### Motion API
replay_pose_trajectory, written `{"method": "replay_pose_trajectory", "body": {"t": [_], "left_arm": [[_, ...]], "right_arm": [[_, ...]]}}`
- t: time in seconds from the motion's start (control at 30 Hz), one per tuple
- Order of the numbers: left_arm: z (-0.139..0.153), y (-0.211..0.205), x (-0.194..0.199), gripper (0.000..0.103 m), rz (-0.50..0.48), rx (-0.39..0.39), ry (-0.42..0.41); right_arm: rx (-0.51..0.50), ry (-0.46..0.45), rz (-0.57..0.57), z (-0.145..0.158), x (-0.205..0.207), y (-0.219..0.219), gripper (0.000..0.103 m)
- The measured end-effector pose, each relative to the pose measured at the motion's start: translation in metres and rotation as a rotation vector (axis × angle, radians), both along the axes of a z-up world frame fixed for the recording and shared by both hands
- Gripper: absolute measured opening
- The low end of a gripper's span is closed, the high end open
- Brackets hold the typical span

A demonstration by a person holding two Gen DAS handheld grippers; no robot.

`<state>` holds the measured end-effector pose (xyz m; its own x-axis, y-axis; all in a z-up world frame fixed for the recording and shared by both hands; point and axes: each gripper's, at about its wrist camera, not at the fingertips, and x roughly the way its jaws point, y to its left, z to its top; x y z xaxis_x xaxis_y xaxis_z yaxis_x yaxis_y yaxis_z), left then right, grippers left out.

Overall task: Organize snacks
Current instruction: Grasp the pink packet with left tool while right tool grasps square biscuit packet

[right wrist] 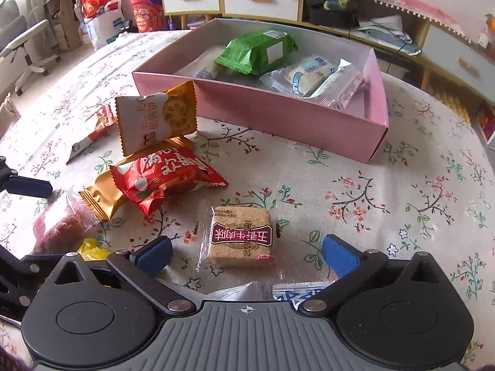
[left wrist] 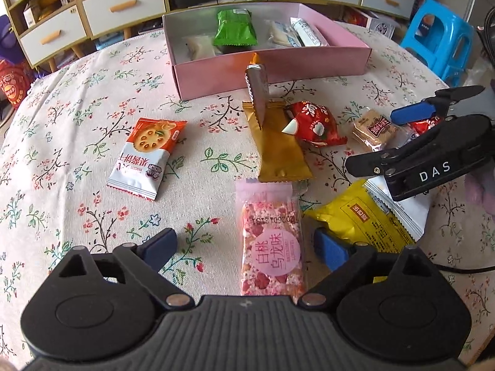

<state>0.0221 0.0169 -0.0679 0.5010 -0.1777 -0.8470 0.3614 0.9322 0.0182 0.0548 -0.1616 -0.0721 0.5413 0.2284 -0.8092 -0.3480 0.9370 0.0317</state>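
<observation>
A pink box (left wrist: 278,71) (right wrist: 278,120) at the table's far side holds a green packet (left wrist: 235,29) (right wrist: 258,51) and several pale packets. Loose snacks lie in front of it. My left gripper (left wrist: 244,249) is open, its fingers either side of a pink bar (left wrist: 270,247). My right gripper (right wrist: 246,255) is open around a brown square biscuit (right wrist: 241,236) (left wrist: 372,130). It also shows in the left wrist view (left wrist: 371,139). A red packet (left wrist: 312,123) (right wrist: 167,179), a gold packet (left wrist: 278,148) (right wrist: 102,199), an orange-white biscuit packet (left wrist: 145,157) and a yellow packet (left wrist: 355,222) lie between.
A floral cloth (left wrist: 77,123) covers the round table. A second orange-white packet (right wrist: 157,117) leans upright near the box. White-drawered cabinets (left wrist: 120,6) stand behind. A blue plastic stool (left wrist: 439,37) is at the far right.
</observation>
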Motion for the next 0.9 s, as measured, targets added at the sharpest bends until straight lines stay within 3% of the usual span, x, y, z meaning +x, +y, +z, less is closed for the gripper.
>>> {"method": "replay_pose_trajectory", "body": {"t": [0.1,0.33,0.67,0.9], "left_arm": [[-0.001,0.002,-0.001,0.103,0.02,0.009,-0.004],[-0.002,0.003,-0.001,0.103,0.034,0.01,-0.01],[-0.001,0.004,-0.003,0.103,0.026,0.008,-0.007],[0.005,0.001,-0.007,0.086,0.002,0.0,-0.012]], "right_arm": [[0.006,-0.02,0.004,-0.001,-0.002,-0.001,0.103],[0.009,-0.079,0.012,-0.002,-0.014,-0.002,0.103],[0.003,-0.053,0.017,0.0,-0.009,-0.002,0.103],[-0.011,-0.049,0.023,0.002,-0.009,0.0,0.1]]}}
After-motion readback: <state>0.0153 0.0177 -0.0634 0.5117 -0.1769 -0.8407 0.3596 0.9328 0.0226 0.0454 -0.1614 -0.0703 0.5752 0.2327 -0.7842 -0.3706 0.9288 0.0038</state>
